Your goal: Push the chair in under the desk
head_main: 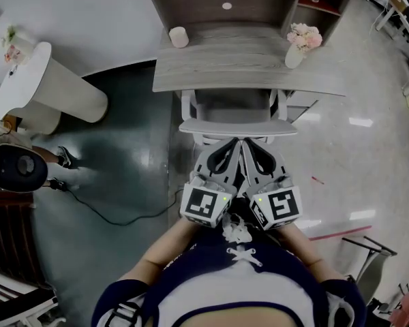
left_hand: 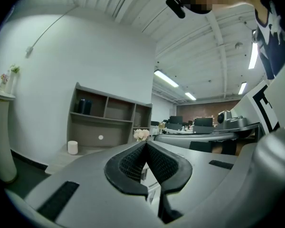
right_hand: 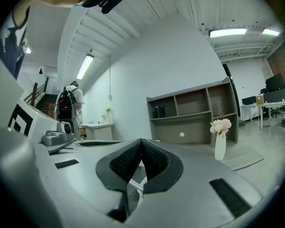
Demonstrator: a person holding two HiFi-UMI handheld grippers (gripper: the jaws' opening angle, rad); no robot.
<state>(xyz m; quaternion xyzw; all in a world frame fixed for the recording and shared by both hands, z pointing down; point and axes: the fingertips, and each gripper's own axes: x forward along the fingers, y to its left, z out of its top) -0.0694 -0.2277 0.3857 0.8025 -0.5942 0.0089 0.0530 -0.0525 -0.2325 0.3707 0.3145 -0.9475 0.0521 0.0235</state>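
Observation:
A white chair (head_main: 236, 126) stands with its seat under the grey wooden desk (head_main: 245, 67); only its backrest and arm frames show at the desk's near edge. My left gripper (head_main: 234, 144) and right gripper (head_main: 247, 144) are side by side, tips almost meeting, just on the near side of the backrest. Whether they touch it I cannot tell. The left gripper (left_hand: 146, 144) is shut with nothing between its pads. The right gripper (right_hand: 141, 141) is likewise shut and empty. Both point level toward the desk and its shelf unit.
On the desk stand a white cup (head_main: 178, 37) at the left and a vase of pink flowers (head_main: 301, 43) at the right, with a shelf unit (head_main: 226, 5) behind. A white pedestal table (head_main: 51, 82) stands left; a black cable (head_main: 116, 218) crosses the floor. A person (right_hand: 69, 103) stands far off.

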